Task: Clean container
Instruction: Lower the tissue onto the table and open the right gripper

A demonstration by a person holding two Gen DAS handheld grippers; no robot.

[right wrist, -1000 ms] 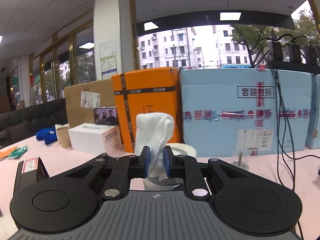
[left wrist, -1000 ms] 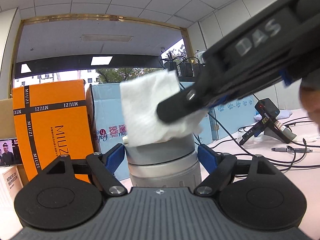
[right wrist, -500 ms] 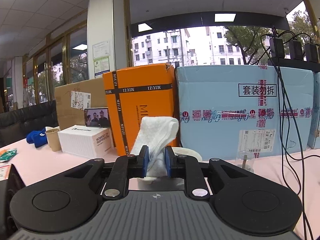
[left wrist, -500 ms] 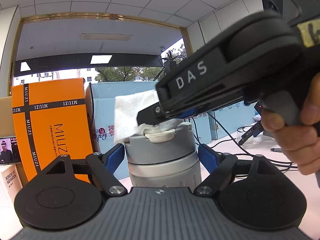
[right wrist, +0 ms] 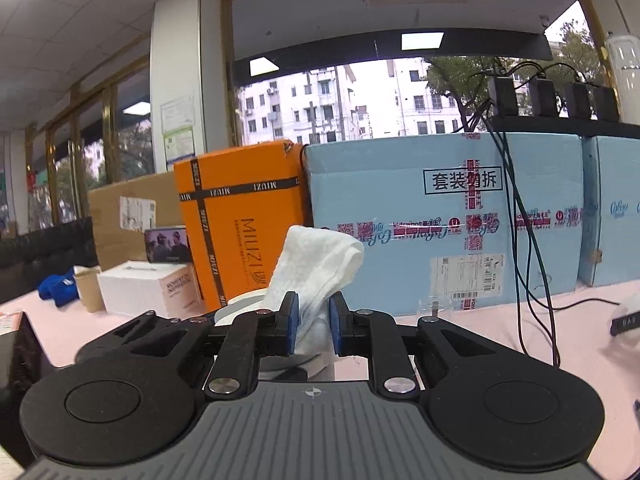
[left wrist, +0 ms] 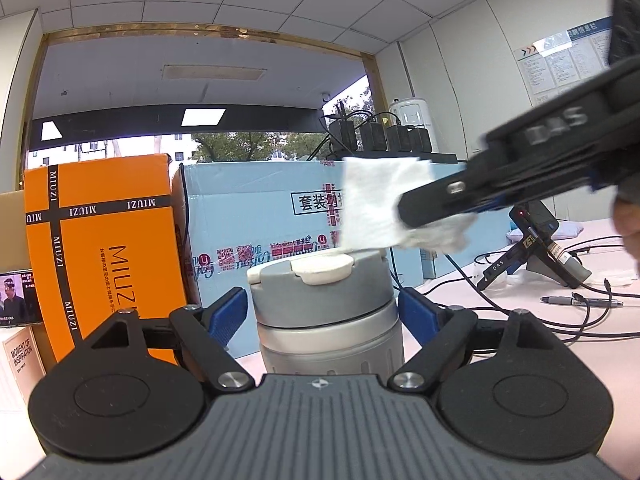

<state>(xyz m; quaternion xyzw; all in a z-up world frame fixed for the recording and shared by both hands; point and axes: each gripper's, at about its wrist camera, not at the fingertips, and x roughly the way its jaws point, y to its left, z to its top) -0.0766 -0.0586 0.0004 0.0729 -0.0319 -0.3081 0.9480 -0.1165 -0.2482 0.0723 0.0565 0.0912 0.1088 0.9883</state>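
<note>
Orange MIUZI box (left wrist: 108,248); right gripper (right wrist: 313,318) jaws pinching tissue (right wrist: 320,268); left gripper (left wrist: 322,312) jaws just spreading around container (left wrist: 326,312).

"MIUZI" on orange box (left wrist: 104,240); "DAS" on right tool (left wrist: 424,204).

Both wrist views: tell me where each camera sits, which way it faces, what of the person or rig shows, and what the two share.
Left wrist view: on the left gripper, facing level at the grey container between its blue pads; its jaws have just been opening, gaps show both sides. The right gripper enters from the right with a hand's edge.
Right wrist view: on the right gripper, tilted slightly down, pinching the white cloth.
Shared: cloth, orange box, blue box.
</note>
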